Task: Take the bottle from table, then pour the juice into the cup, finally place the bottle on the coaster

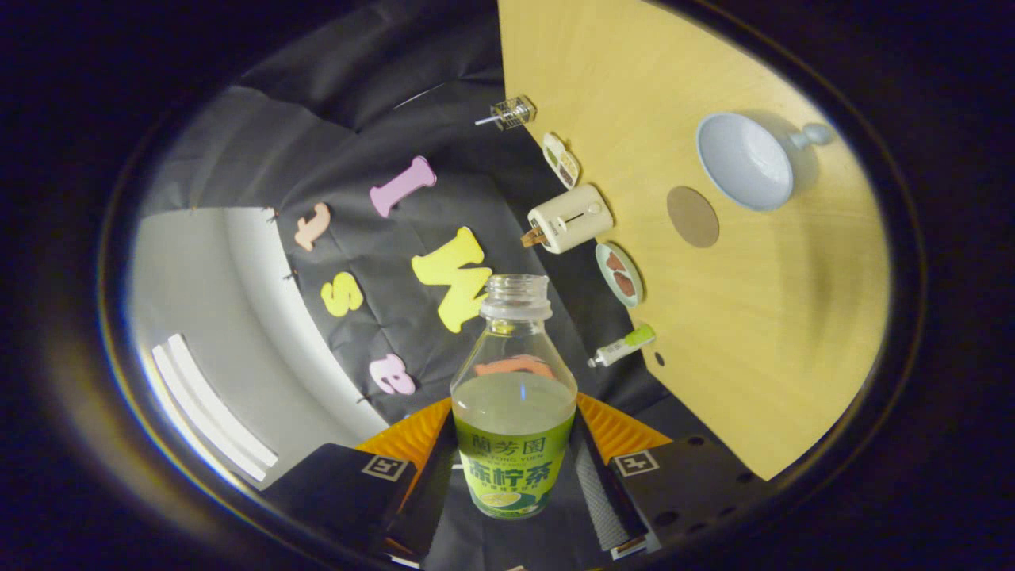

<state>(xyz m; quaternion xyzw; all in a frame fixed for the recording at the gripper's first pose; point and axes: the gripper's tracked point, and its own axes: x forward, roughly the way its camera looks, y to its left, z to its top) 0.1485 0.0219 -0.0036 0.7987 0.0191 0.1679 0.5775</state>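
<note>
Fingers (591,484) of gripper (514,476) clamped on both sides of bottle (514,412), squeezing its green label. Uncapped, neck open, pale juice filling roughly the lower half. Tilted view, with wooden table (761,333) standing off to one side, clear of the bottle. Farther out on the table: round brown coaster (692,216), and just beyond it a pale blue cup (744,160) with handle, mouth facing the camera. Lined along the table's edge near the black cloth wall: small tube (623,346), plate of food (619,274), cream toaster (569,219), second small dish (561,159), wire rack (511,113).
</note>
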